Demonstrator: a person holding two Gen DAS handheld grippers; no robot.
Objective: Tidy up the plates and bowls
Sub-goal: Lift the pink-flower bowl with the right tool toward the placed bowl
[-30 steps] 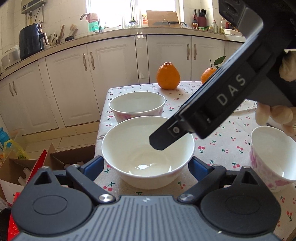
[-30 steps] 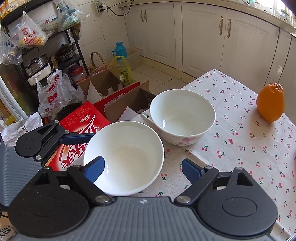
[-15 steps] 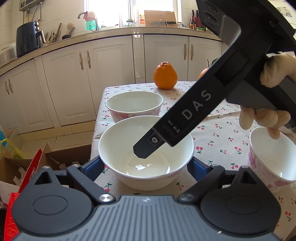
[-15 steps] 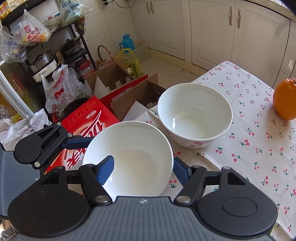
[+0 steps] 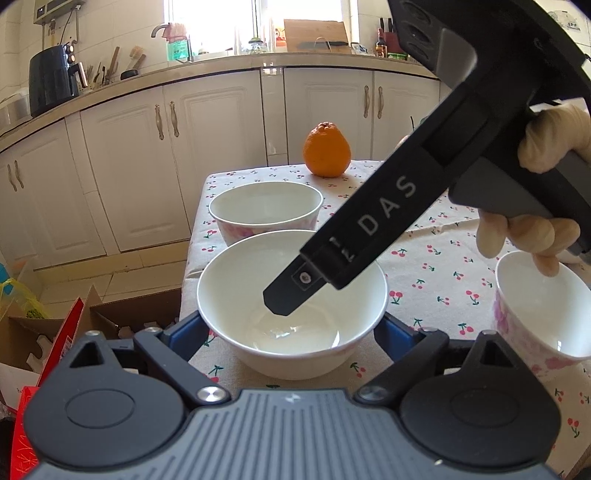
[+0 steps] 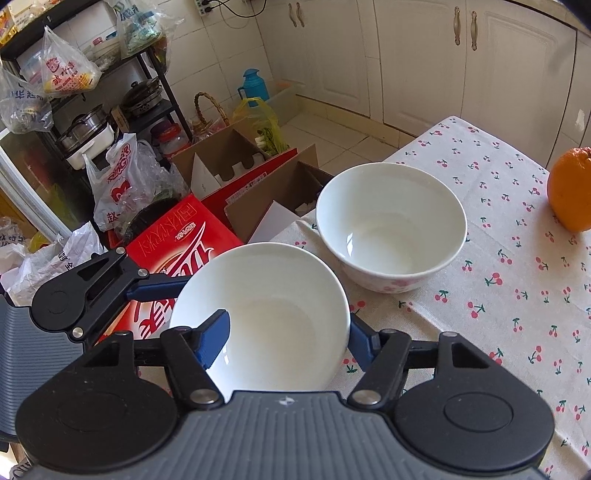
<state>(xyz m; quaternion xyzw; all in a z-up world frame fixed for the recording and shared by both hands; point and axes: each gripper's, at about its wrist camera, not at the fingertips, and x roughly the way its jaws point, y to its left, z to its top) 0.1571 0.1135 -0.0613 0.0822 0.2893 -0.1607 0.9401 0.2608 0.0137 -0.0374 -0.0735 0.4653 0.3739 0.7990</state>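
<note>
My tongs (image 6: 284,338) are matt black plastic with blue pads (image 6: 214,338). The white bowl (image 5: 291,299) looks like glossy, smooth ceramic. Cherry-print woven cloth (image 5: 436,266) covers the counter; the cardboard box (image 6: 236,162) is dull.

Daylight is entering through the bright window (image 5: 218,22) ahead of the left tool, above the beige curved countertop (image 5: 207,64). White panelled cabinet doors (image 5: 207,158) are lining the wall below it. Pale floor tiles (image 6: 332,140) are lying beyond the right tool, beside a black metal storage rack (image 6: 110,92).
</note>
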